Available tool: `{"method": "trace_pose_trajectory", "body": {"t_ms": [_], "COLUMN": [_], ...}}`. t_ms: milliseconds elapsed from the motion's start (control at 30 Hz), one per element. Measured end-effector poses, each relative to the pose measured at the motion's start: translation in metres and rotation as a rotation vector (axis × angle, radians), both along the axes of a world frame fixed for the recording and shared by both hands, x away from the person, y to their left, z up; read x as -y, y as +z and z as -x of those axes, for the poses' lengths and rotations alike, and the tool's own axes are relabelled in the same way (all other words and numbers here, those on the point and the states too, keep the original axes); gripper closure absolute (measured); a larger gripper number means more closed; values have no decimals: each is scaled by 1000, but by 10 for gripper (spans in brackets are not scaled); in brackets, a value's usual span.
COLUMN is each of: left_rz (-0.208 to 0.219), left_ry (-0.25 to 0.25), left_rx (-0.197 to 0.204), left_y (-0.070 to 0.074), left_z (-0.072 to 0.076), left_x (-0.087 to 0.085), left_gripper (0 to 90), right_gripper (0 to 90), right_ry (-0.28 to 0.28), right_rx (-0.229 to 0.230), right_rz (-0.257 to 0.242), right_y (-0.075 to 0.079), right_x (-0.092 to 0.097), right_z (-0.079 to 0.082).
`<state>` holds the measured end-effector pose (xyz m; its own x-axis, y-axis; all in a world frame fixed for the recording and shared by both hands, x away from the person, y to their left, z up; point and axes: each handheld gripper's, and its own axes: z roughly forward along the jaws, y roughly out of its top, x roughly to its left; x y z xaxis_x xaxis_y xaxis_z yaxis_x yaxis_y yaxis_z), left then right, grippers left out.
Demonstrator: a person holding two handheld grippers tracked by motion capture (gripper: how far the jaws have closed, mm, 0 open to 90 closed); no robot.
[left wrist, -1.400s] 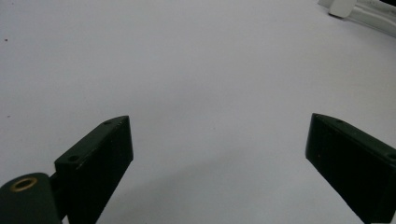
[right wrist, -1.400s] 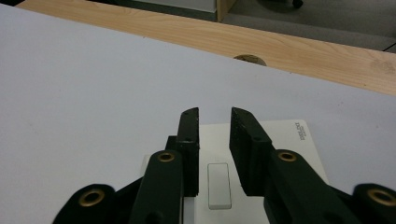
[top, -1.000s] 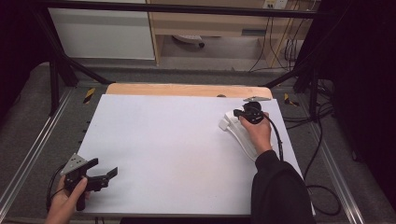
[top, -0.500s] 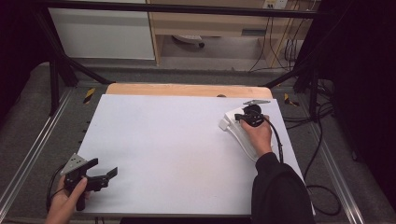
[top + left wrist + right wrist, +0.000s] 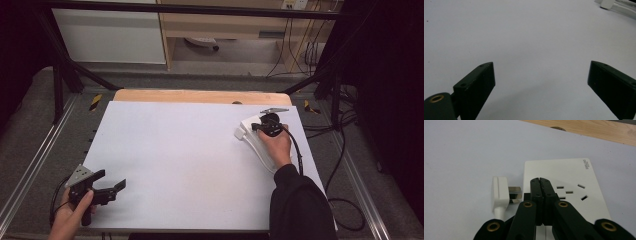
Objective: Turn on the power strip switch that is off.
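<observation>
While the left gripper (image 5: 107, 189) waits near the front-left corner of the white table (image 5: 180, 155), jaws spread over bare surface, the right gripper (image 5: 541, 185) has edged a little toward the far edge since a second ago. Its jaws are pressed together on nothing, tips over the white power strip (image 5: 574, 176). The plug (image 5: 502, 193) lies just beside the strip, prongs facing it, unplugged. My guess: it's lining up for the plug.
</observation>
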<state>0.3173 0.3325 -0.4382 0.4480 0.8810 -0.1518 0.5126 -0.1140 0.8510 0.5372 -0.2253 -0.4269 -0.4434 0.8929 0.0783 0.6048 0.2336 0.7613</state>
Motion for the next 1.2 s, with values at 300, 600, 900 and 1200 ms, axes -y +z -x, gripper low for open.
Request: {"method": "trace_pose_trajectory", "body": {"t_ms": [300, 600, 900, 1200], "left_rz": [-1, -2, -4, -6], "left_ry": [1, -1, -1, 0], "left_rx": [0, -1, -1, -2], "left_y": [0, 0, 0, 0], "left_z": [0, 0, 0, 0], "left_x": [0, 0, 0, 0], "left_gripper": [74, 74, 74, 74], "right_gripper": [900, 900, 900, 900], "right_ry": [7, 9, 9, 11], "right_rx": [-6, -3, -2, -3], "right_rz": [10, 16, 18, 22], "right_y": [-2, -2, -2, -2], "right_x": [-2, -2, -2, -2], "right_z": [0, 1, 1, 1]}}
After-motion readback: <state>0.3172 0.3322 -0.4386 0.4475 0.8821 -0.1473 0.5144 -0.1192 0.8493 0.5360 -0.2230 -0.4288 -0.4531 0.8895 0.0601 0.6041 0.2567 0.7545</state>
